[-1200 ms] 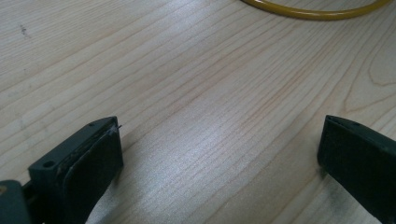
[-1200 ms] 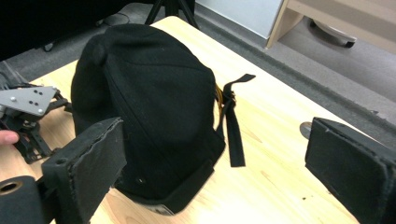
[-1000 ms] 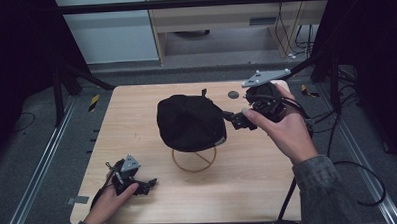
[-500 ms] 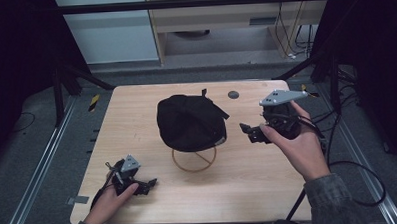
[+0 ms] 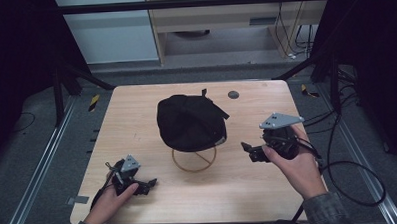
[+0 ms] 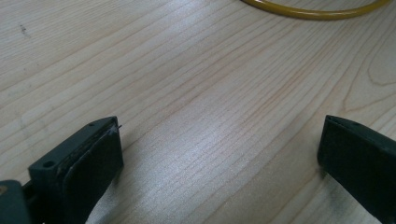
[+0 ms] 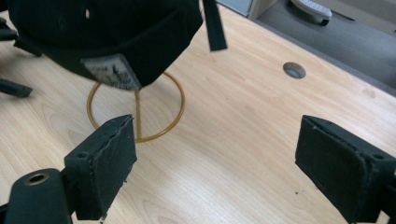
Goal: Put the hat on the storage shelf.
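Resting low on the pale wooden table (image 5: 136,119) near its front-left corner, the left gripper (image 5: 148,184) stands open and empty, the right gripper (image 5: 247,151), jaws apart on nothing after closing slightly, hangs just right of the black fabric cap (image 5: 189,121) perched on a yellow wire ring stand (image 5: 194,161) mid-table.

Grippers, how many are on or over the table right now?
2. The left gripper sits low at the table's near left corner; the right gripper is held at the right, beside the cap, jaws open and empty.
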### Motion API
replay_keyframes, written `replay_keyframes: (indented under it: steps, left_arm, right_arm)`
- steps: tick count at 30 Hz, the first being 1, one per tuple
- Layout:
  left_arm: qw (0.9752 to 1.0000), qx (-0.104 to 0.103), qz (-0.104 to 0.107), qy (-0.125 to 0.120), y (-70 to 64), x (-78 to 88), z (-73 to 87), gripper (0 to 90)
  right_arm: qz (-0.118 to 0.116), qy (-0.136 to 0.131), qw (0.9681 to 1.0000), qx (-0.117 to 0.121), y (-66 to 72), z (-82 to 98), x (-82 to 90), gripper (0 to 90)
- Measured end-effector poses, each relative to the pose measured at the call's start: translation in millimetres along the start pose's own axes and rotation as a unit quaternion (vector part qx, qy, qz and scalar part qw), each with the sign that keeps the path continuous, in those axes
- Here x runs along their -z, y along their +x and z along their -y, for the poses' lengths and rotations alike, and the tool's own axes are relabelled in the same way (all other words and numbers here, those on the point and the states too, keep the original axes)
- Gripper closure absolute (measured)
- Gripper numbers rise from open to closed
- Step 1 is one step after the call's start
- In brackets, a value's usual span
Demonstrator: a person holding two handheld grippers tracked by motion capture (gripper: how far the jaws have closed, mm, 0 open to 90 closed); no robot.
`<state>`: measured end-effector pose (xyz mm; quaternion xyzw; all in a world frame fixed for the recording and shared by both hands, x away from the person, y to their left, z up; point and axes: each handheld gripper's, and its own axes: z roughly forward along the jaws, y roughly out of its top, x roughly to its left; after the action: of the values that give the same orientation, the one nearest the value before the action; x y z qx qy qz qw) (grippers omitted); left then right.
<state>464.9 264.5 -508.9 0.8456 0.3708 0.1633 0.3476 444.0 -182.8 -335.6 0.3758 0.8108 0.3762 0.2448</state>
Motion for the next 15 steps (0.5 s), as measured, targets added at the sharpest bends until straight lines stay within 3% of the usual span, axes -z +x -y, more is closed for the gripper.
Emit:
replay_keyframes:
  steps: [15]
  left_arm:
    - [1.0,0.0,0.0,0.0,0.0,0.0,0.0,0.0]
  right_arm:
    - [-0.001,0.007,0.9999,-0.014,8.0,30.1,-15.7,12.5]
